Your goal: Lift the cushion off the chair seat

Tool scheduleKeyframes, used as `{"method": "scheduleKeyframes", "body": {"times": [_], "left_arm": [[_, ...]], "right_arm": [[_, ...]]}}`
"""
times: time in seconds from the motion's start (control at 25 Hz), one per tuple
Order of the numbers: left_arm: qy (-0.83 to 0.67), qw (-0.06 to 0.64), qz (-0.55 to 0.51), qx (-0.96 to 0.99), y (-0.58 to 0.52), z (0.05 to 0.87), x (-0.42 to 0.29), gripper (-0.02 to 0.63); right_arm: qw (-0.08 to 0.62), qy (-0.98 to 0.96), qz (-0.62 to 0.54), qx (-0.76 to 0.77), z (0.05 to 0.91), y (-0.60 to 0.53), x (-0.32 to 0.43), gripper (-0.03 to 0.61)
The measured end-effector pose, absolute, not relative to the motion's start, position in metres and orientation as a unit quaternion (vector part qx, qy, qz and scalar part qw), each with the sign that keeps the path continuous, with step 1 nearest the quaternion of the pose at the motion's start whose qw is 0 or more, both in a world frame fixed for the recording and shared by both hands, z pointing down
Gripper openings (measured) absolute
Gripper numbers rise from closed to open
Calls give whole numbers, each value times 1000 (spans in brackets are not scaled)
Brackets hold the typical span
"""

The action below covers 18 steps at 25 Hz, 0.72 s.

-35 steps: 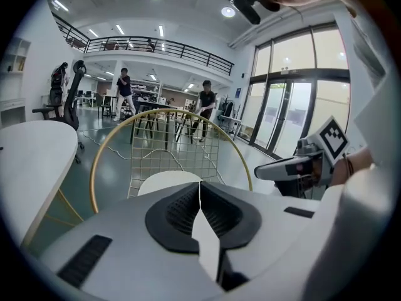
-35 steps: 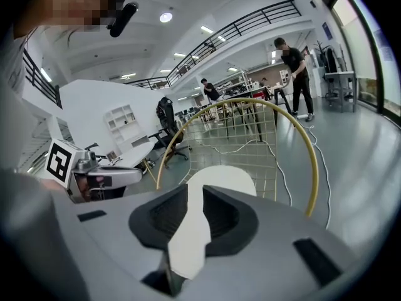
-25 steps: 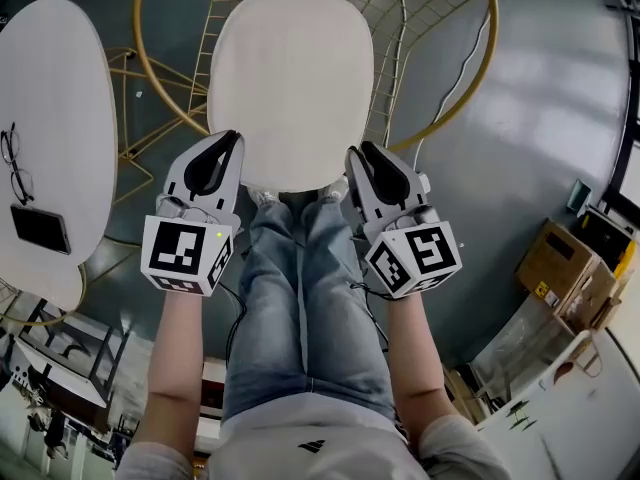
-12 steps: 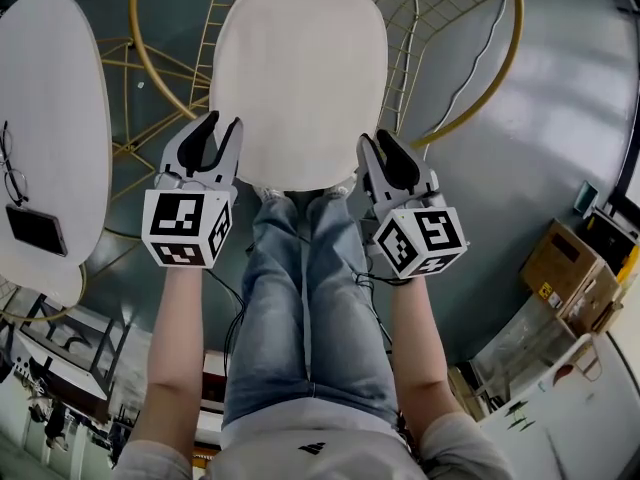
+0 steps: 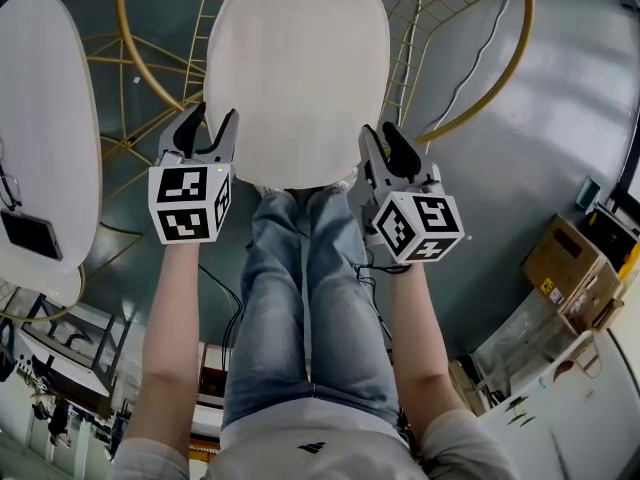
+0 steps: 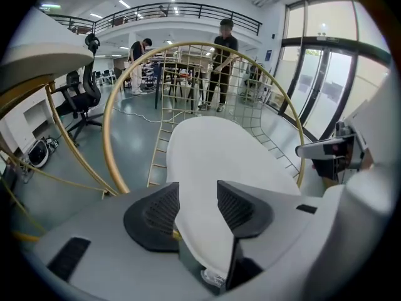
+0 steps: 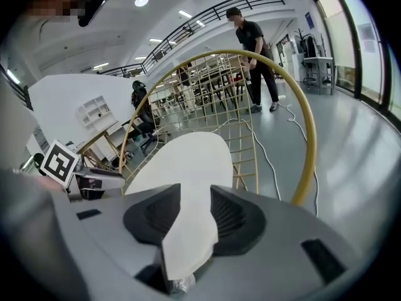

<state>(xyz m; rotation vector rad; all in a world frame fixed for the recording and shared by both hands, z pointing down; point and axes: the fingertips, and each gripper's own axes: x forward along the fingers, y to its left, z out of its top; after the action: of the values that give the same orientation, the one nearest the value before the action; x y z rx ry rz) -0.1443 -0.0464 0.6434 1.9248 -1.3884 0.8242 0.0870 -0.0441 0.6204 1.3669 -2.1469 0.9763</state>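
Note:
A white oval cushion (image 5: 298,68) lies on the seat of a gold wire chair (image 5: 500,63). My left gripper (image 5: 208,120) is at the cushion's near left edge and my right gripper (image 5: 383,140) at its near right edge. Both have just been opening their jaws and now stand open. In the left gripper view the cushion (image 6: 219,162) shows through the gap of the left gripper (image 6: 199,205), and the pads do not press on it. The right gripper view shows the same: the cushion (image 7: 182,162) runs into the gap of the right gripper (image 7: 195,215) without being pinched.
A white round table (image 5: 50,118) stands at the left with a dark phone (image 5: 25,233) on it. Cardboard boxes (image 5: 560,263) sit on the floor at the right. The person's jeans-clad legs (image 5: 305,298) stand just before the chair. A person (image 6: 220,61) stands beyond the chair.
Both grippers have moved forward and down to the cushion's near corners. Their jaws, nearly together a second ago, have spread apart.

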Motion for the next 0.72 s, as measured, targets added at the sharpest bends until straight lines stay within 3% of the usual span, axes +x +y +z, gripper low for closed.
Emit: {"method": "scheduleKeyframes", "body": {"times": [0.72], "left_arm": [[-530,341,358,689,-49,683,-152,233]], "right_arm": [[243,-725,396,509,668,-50,94,193]]}}
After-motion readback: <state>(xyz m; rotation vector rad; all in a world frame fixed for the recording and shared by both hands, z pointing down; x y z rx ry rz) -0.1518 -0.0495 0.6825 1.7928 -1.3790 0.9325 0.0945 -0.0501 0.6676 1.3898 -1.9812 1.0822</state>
